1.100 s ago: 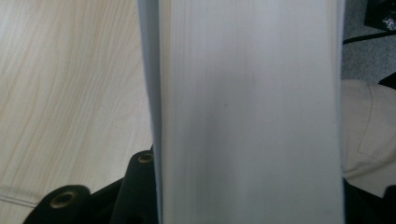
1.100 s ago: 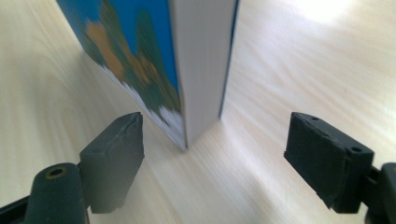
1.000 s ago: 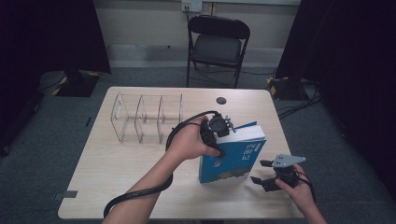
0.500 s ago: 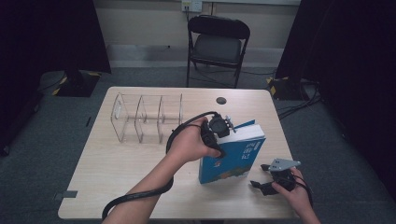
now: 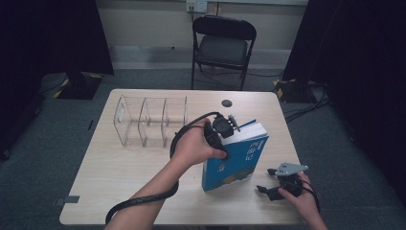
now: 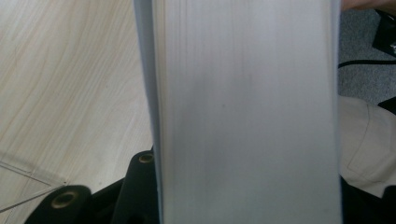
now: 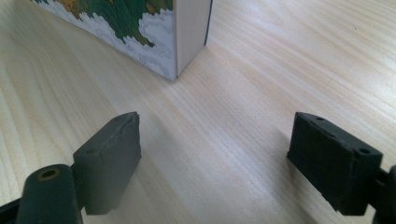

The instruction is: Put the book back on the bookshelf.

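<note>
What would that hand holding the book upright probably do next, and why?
Likely carry the book toward the clear rack. The left gripper is clamped on its top edge, it stands upright on the table, and the right gripper sits open, apart from it.

On the blue cover of the thick upright book (image 5: 235, 160), right of centre on the table: white characters, too small and blurred to read. No other legible text anywhere.

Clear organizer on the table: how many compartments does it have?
3. The clear organizer sits at the table's far left, with its compartments in a row: left, middle, and right nearest the book. All look empty.
</note>
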### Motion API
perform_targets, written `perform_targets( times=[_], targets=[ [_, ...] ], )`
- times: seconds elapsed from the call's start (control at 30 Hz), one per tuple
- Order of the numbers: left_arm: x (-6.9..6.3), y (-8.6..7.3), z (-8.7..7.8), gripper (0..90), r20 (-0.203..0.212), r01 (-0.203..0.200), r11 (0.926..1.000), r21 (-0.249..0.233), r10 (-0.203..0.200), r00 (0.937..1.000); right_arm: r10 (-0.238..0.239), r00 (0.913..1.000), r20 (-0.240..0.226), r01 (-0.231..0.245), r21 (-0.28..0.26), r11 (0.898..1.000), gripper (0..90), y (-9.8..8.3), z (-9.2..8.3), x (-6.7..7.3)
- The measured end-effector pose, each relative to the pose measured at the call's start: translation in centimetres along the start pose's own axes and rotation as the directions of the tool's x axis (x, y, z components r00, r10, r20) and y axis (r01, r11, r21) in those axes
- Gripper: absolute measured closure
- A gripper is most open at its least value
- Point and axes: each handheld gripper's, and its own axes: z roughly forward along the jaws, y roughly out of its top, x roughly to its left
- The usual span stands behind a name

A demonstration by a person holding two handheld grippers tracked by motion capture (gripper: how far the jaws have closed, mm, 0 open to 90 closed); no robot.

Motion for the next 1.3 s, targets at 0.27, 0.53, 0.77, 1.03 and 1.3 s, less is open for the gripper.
perform_targets(
  times=[0.27,0.53,0.77,1.03,1.3],
  targets=[
    [0.5,-0.7,-1.0,61.9,-0.012,0.03,0.9995,0.009,-0.03,0.9995,-0.001,1.0,-0.002,0.001,0.0,1.0,15.9,0.0,0.0,0.0],
    [0.9,-1.7,-2.3,61.9,-0.025,0.059,0.9983,0.006,-0.059,0.998,0.0,1.0,-0.003,0.0,0.0,1.0,15.8,0.0,0.0,0.0],
    [1.2,-2.6,-3.4,61.9,-0.034,0.086,0.9963,-0.005,-0.086,0.9957,0.0,1.0,-0.003,0.0,0.001,1.0,15.9,0.0,0.0,0.0],
    [1.5,-3.5,-4.3,61.9,-0.045,0.108,0.994,-0.016,-0.109,0.993,0.0,1.0,-0.003,0.0,0.0,1.0,15.9,0.0,0.0,0.0],
    [2.1,-4.6,-5.2,62.0,-0.053,0.133,0.9911,-0.011,-0.133,0.9897,-0.002,1.0,0.003,0.002,0.005,1.0,15.9,0.0,-0.1,0.0]
  ],
)
